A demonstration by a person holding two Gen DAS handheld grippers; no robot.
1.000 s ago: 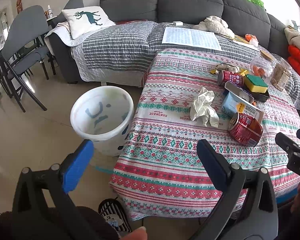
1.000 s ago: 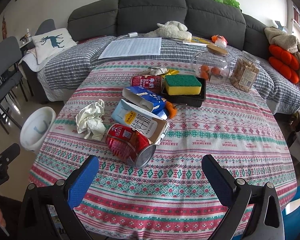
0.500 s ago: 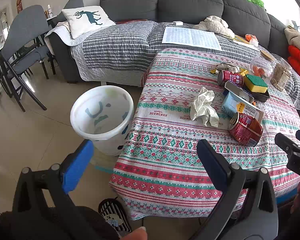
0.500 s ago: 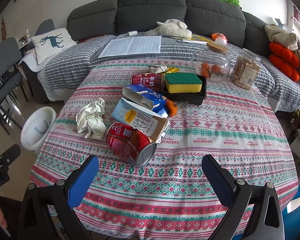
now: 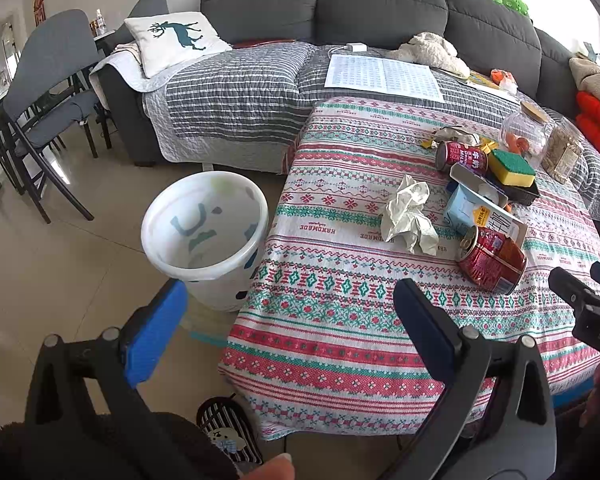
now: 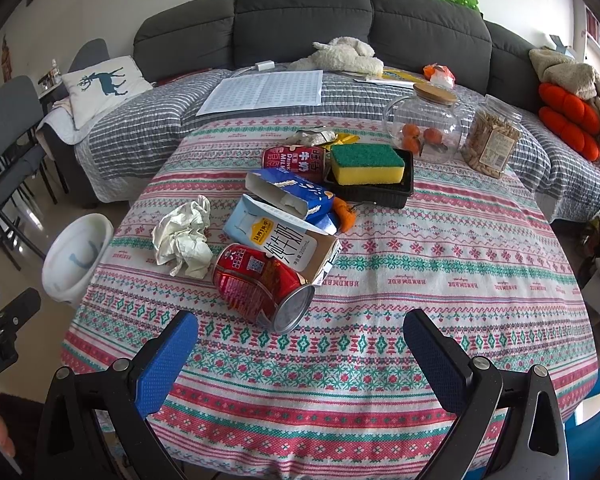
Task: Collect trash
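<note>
**Nothing collected yet: both grippers empty, bin empty**

The right gripper hangs over the near edge of the desk, its jaws wide apart with nothing between them. Just beyond its fingertips lies a dented red can on its side, open end toward the camera. The left gripper also has its jaws spread and empty; it sits off the desk's near left corner, above the floor.

Taking the red can as the landmark: a crumpled paper wad lies just to its left, a milk carton touches it from behind, and a torn blue box rests on the carton's far side. Further back lies a second red can, with a scrap of wrapper behind that. A sponge in a black tray, a glass jar and a snack jar stand beyond and right (these look like keepers, not trash).

The white bin stands on the floor left of the can, off the desk's edge, and looks empty inside. So the task appears to be at its start: every piece of trash remains on the desk, and the near can seems the likely first pick.
</note>
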